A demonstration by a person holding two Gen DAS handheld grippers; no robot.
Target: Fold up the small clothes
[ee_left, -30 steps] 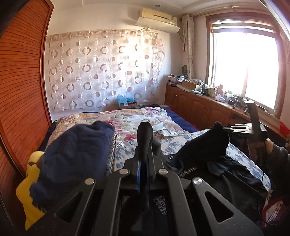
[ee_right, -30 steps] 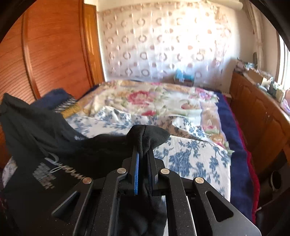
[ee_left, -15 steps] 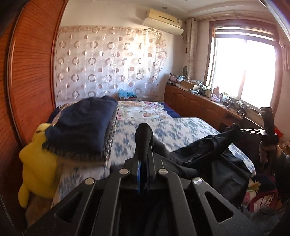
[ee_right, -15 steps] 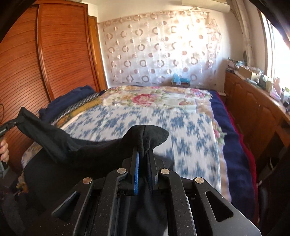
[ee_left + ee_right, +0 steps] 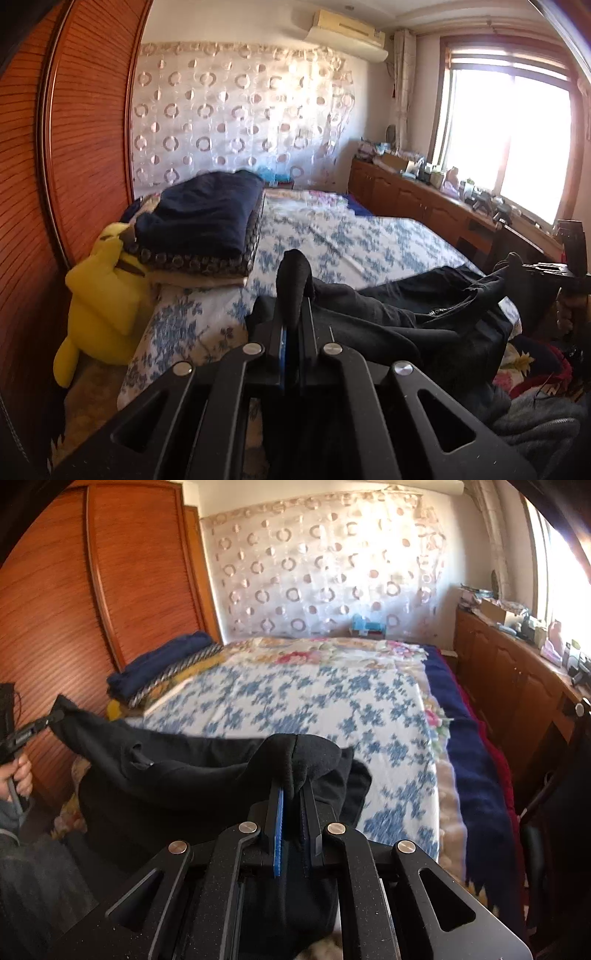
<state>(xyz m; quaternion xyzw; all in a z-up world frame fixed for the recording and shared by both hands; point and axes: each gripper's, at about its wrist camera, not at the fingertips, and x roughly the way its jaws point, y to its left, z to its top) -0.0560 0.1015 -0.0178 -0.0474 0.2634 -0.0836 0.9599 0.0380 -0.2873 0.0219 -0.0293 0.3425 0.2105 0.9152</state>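
Black garment (image 5: 413,321) now nearer the bed's (image 5: 362,243) foot, both tools clamped.

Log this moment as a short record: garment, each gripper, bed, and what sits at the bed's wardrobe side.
garment: black garment, stretched between both grippers over the near end of the bed
left gripper: shut on a bunched corner of the black garment
right gripper: shut on another corner of it
bed: blue floral sheet, bare in the middle
wardrobe side: folded navy blanket on stacked bedding; yellow plush toy beside the stack
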